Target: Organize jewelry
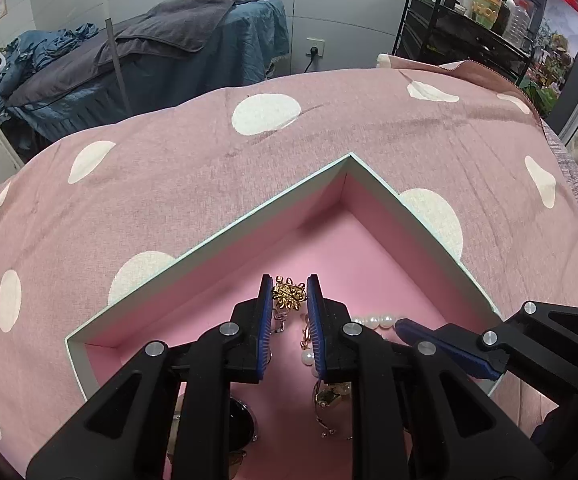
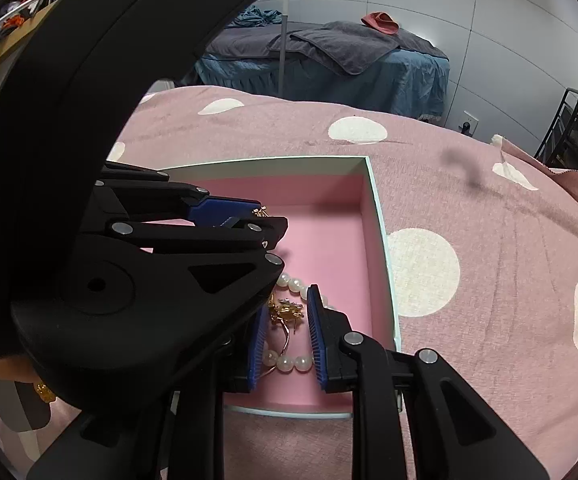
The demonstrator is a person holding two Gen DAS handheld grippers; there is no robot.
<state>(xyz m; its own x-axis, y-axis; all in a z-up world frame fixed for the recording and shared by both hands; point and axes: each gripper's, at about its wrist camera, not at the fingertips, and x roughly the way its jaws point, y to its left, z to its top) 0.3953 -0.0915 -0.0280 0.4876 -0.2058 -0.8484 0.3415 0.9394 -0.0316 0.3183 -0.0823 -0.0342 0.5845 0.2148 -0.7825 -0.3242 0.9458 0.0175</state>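
Note:
A shallow white box with a pink inside (image 1: 369, 240) (image 2: 329, 200) lies on the pink spotted bedcover. My left gripper (image 1: 289, 286) is over the box, its blue pads closed on a gold filigree ornament (image 1: 287, 294). My right gripper (image 2: 287, 300) is also over the box, its pads on either side of another gold piece (image 2: 287, 312); its near finger is hidden behind the left gripper. A pearl strand (image 1: 377, 321) (image 2: 289, 362) lies on the box floor under it. More jewelry (image 1: 331, 396) lies under the left gripper. The right gripper's finger (image 1: 441, 346) shows in the left wrist view.
The pink bedcover with white spots (image 1: 249, 184) (image 2: 489, 240) surrounds the box. A massage bed with blue and grey covers (image 1: 149, 52) stands behind. A black cart with bottles (image 1: 469, 20) stands at the back right. The left gripper body (image 2: 109, 160) blocks the left of the right wrist view.

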